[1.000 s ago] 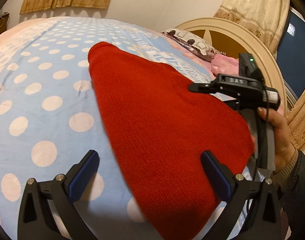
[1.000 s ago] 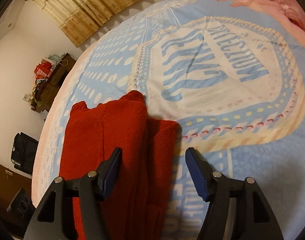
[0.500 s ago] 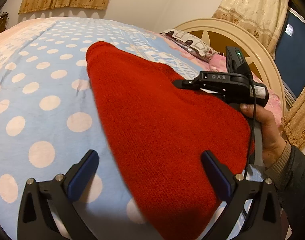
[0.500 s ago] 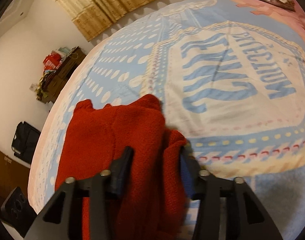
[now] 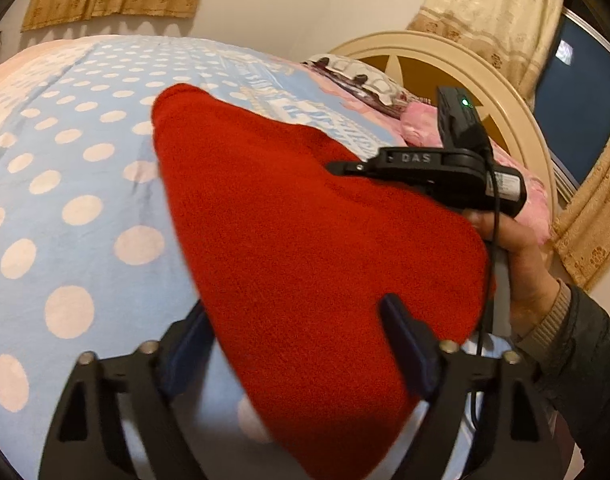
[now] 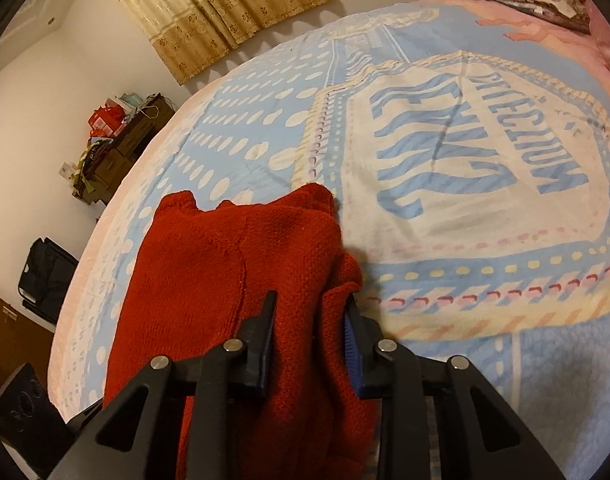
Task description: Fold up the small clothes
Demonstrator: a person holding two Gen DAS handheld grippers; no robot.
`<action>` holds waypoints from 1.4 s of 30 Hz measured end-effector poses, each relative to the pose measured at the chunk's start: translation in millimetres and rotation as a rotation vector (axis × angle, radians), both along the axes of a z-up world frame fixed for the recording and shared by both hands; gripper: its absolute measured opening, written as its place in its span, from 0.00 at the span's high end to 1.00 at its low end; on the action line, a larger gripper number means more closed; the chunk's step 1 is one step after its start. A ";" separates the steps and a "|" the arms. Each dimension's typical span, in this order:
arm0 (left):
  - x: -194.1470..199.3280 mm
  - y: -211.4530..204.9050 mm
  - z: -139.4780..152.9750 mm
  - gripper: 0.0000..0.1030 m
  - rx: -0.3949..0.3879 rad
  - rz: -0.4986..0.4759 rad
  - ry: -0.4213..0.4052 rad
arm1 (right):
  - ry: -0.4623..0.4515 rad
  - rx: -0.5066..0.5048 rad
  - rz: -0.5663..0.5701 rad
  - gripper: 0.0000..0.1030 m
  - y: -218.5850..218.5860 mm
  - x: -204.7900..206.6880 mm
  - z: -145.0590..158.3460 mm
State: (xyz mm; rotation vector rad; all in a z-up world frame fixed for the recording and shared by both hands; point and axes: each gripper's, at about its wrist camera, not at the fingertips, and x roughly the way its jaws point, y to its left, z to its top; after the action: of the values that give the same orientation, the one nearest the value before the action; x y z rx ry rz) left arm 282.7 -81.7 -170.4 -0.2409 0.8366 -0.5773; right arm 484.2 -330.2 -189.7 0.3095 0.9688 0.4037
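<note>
In our left view one red sweater lies on the bedspread, long axis running from five to eleven o'clock; our left gripper has just been closing, jaws apart around its near edge. In our right view our right gripper, just closing, clamps its bunched edge.

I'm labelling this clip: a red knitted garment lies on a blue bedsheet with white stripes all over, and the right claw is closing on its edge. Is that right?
Not quite. In the left wrist view the bedsheet beside the red knitted garment has white polka dots, not stripes. The rest holds: the right wrist view shows the right claw with its jaws just closing on a bunched fold at the garment's edge.
</note>
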 end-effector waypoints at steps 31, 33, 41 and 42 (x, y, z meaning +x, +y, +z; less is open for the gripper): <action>-33.5 26.0 66.0 0.66 0.071 0.030 -0.119 | -0.090 0.093 0.032 0.75 39.4 -59.9 51.5; -37.4 33.8 68.9 0.66 0.074 0.044 -0.120 | -0.095 0.105 0.047 0.75 49.1 -62.9 54.7; -58.2 68.5 76.6 0.66 0.088 0.107 -0.138 | -0.109 0.132 0.116 0.75 97.2 -70.8 65.3; -60.1 72.5 76.9 0.66 0.090 0.116 -0.138 | -0.110 0.131 0.123 0.75 103.2 -72.4 66.2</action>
State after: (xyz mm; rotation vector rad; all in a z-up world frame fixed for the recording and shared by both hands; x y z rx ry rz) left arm 222.6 -9.2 -93.4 -0.1639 0.7084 -0.4416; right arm 411.8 -227.0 -123.5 0.3436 0.8573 0.5920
